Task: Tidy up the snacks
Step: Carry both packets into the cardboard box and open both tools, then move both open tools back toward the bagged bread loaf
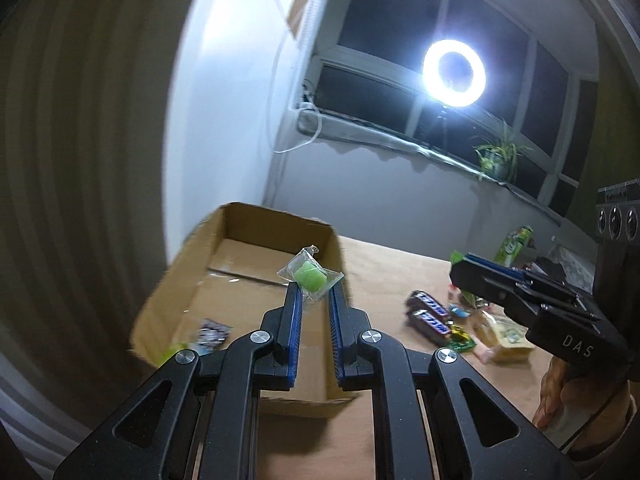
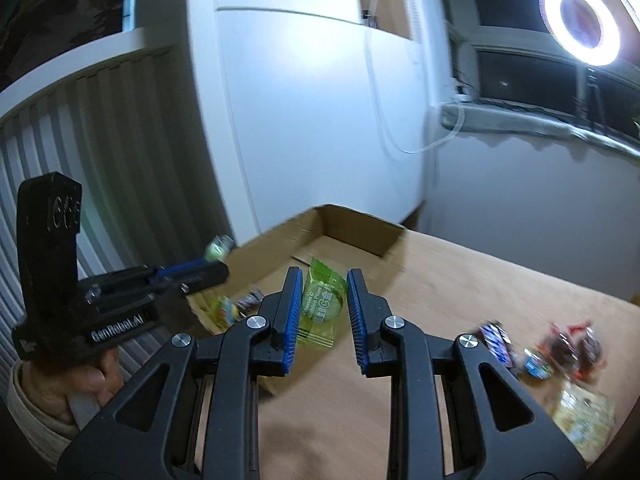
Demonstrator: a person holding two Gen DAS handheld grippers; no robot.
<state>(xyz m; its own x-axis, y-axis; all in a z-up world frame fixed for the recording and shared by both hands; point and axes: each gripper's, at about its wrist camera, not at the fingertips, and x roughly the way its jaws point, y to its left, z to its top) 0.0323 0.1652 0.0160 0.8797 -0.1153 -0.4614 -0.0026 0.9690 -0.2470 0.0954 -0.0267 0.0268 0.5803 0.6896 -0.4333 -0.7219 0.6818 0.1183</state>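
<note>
— What was held by the left hand-held gripper (image 1: 314, 294)?
— A clear-wrapped green candy (image 1: 310, 277) was pinched at its fingertips, above the cardboard box (image 1: 192, 280) at frame centre.
— And the right hand-held gripper (image 2: 322, 280)?
— A green plum packet (image 2: 322, 304) was seen between its spread jaws; contact could not be told. Other snacks (image 2: 536, 354) were scattered on the worktop (image 2: 460, 280), lower right.

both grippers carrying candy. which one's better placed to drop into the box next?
Probably left. The left gripper holds its green candy over the cardboard box opening. The right gripper pinches a green packet nearer the box's near edge, over the table.
</note>
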